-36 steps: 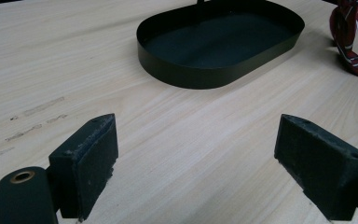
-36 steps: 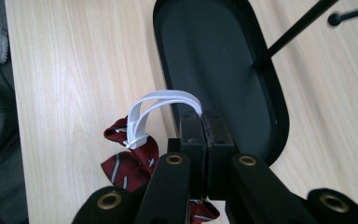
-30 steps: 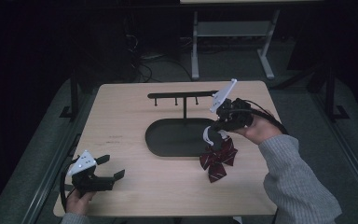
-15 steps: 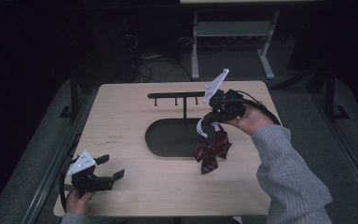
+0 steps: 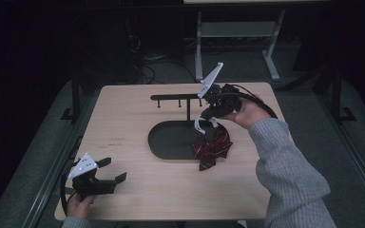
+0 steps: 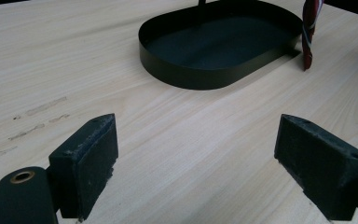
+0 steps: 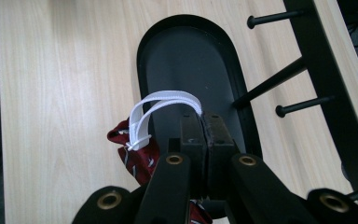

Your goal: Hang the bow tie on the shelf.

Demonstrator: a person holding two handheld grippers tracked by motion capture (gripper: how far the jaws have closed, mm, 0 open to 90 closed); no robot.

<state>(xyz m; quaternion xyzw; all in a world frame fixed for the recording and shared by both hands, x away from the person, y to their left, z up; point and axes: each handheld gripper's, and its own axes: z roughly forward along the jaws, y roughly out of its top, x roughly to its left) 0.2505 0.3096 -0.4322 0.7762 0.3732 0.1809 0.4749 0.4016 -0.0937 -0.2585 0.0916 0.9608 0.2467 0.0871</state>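
Observation:
My right gripper (image 5: 206, 115) is shut on the white strap loop (image 5: 199, 125) of a dark red striped cloth piece (image 5: 213, 146). The cloth hangs below it, its lower end on the table at the right rim of the black oval tray (image 5: 166, 142). In the right gripper view the jaws (image 7: 205, 122) are pressed together on the strap (image 7: 161, 105), with the red cloth (image 7: 133, 156) below them and the tray (image 7: 186, 60) beyond. A black peg bar (image 5: 176, 98) rises on a post from the tray. My left gripper (image 5: 114, 170) rests open near the front left corner, pads (image 6: 86, 154) wide apart over bare wood.
The tray's wall (image 6: 191, 77) and the red cloth's tip (image 6: 309, 32) lie ahead in the left gripper view. Short pegs (image 7: 265, 19) stick out from the bar (image 7: 321, 60). The wooden table (image 5: 123, 123) is surrounded by dark floor, with a metal frame behind.
My right gripper has moved left and slightly up toward the stand's post, pulling the red cloth along to the tray's rim. The left gripper has stayed in place.

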